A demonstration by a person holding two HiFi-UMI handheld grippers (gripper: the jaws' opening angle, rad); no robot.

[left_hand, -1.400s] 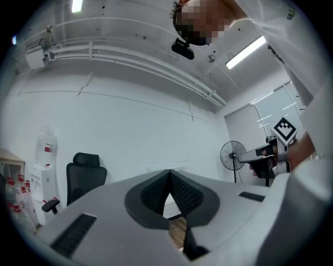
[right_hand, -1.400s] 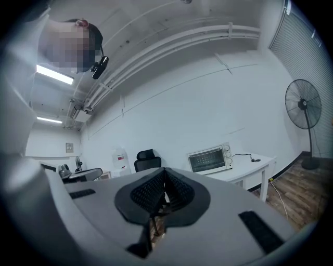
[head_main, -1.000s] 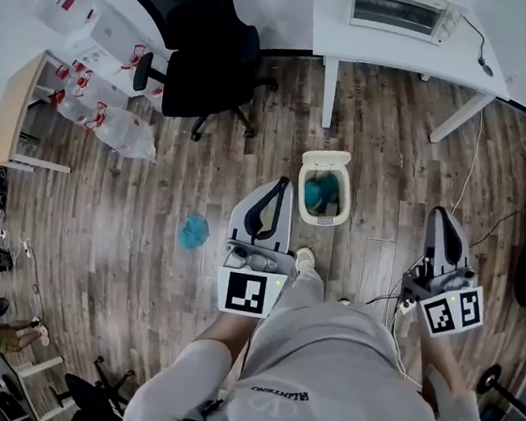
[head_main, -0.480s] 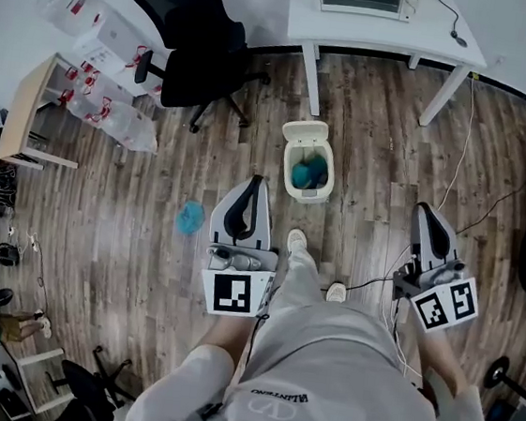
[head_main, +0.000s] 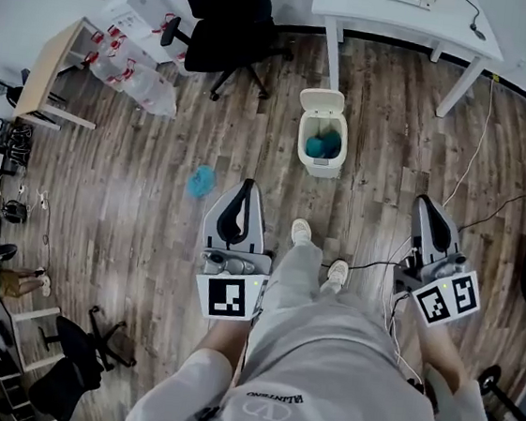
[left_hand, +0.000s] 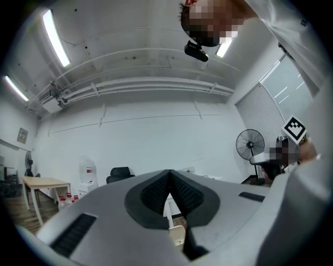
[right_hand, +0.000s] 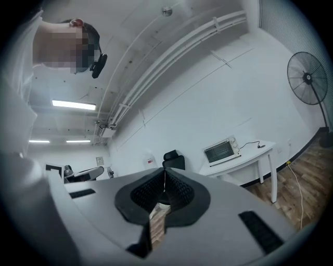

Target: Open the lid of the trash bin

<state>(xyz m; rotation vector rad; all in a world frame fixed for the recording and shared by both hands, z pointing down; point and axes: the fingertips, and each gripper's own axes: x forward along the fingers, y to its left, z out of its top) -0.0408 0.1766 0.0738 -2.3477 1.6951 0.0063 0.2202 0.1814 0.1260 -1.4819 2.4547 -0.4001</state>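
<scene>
A crumpled blue item [head_main: 201,181] lies on the wooden floor [head_main: 123,198], near the left gripper [head_main: 246,186], whose jaws are clenched on nothing. The trash bin [head_main: 320,169] stands ahead, well apart from both grippers, lid [head_main: 322,99] raised, teal contents [head_main: 324,146] showing. The right gripper [head_main: 426,203] has its jaws pressed together, empty.

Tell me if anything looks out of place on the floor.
A blue crumpled wad lies on the wood floor left of the open bin, apart from it. It matches the blue stuff inside the bin, so it looks like stray litter.
</scene>
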